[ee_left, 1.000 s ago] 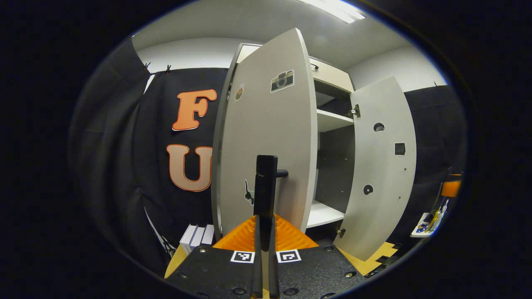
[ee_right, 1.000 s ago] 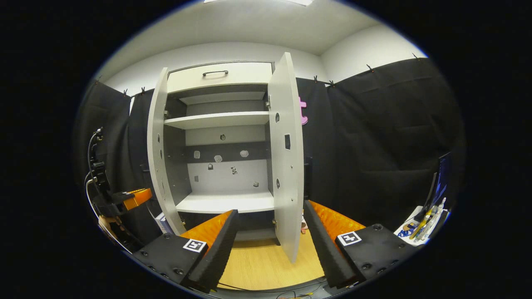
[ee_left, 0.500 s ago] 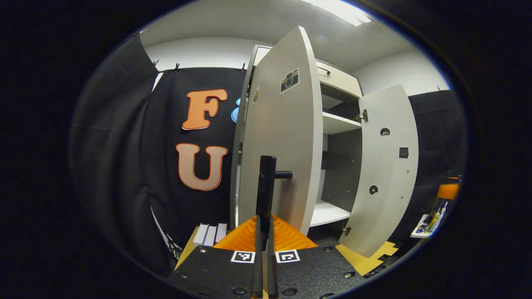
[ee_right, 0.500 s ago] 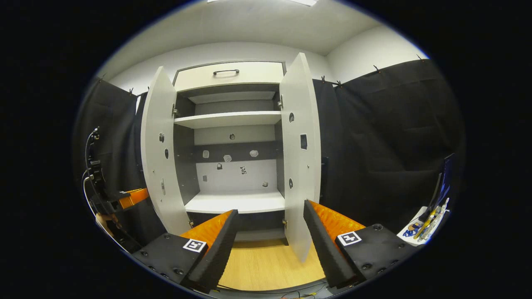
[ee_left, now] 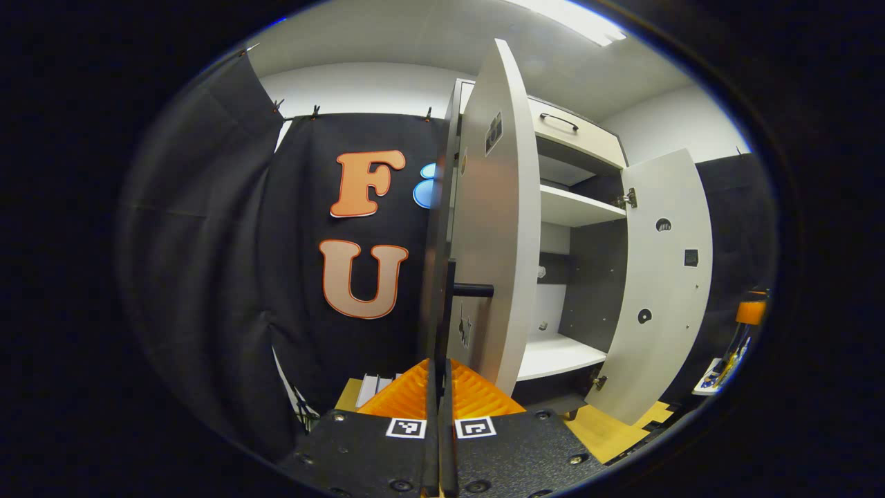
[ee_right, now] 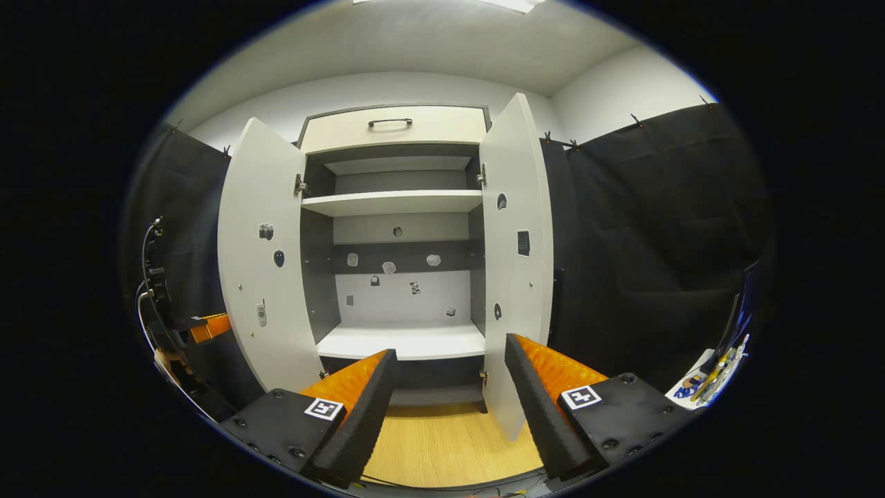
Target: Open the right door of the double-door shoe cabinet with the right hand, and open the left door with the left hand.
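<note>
Our left tool (ee_left: 440, 377) is squeezed shut on the black handle (ee_left: 451, 304) of the left door (ee_left: 494, 228). That handle stands up tall, right in front of our fingers. We see the door almost edge-on, swung far out from the shoe cabinet (ee_right: 397, 228). Our right tool (ee_right: 449, 394) is wide open and holds nothing. The right door (ee_right: 515, 270) hangs open just past it, a bit to its right.

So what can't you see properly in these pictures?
- Stickers on the shoe cabinet's back wall, right gripper view: too small to tell what they show.
- Things in the tray at the far right edge: tiny and cut off.
- Left door handle's lower end, left gripper view: hidden behind the left gripper.
</note>
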Demonstrator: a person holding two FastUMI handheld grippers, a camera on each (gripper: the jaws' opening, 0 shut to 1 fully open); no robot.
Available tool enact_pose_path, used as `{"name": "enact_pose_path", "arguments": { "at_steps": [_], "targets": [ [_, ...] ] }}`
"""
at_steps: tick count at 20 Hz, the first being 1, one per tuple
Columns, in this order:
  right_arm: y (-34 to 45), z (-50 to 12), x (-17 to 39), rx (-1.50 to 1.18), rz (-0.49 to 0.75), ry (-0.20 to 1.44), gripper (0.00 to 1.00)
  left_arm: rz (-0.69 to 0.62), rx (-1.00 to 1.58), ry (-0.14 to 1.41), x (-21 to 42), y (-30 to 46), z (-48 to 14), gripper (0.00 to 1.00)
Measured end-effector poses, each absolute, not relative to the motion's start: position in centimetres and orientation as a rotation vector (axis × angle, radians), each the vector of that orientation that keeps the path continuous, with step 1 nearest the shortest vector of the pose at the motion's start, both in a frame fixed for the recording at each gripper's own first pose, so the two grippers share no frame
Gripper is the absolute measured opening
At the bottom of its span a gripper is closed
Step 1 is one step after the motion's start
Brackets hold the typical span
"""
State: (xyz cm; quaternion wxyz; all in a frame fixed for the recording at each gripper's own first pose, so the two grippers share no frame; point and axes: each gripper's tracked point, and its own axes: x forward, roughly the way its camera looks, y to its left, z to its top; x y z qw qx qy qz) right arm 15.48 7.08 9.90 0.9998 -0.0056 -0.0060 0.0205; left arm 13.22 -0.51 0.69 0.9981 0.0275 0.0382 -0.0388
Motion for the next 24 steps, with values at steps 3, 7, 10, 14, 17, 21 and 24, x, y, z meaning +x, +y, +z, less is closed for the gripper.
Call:
{"name": "enact_pose_path", "arguments": {
  "at_steps": [3,7,10,14,17,21,24],
  "targets": [
    [7.3,9.8,15.8,-0.024,0.047,-0.012,0.89,-0.092,0.077,0.079,13.3,0.1,0.7,0.01],
    [6.6,9.9,15.6,-0.024,0.038,-0.013,0.99,-0.092,0.066,0.092,13.1,0.0,0.5,0.01],
    [6.2,9.8,15.6,-0.033,0.027,-0.014,0.99,-0.037,0.077,0.129,12.0,1.0,-0.1,0.01],
    [5.4,9.5,15.6,-0.038,0.018,-0.006,0.99,0.006,0.078,0.138,10.1,1.5,0.1,0.0],
    [4.8,9.3,15.8,-0.035,0.016,-0.001,0.99,0.031,0.088,0.111,9.1,1.7,1.1,0.08],
    [3.5,9.1,15.8,-0.031,0.017,0.01,0.99,0.033,0.132,0.076,8.2,1.2,2.2,0.3],
    [2.4,9.3,15.9,-0.027,0.017,0.01,0.99,0.024,0.115,0.066,7.4,-0.1,2.7,0.42]
  ]
}}
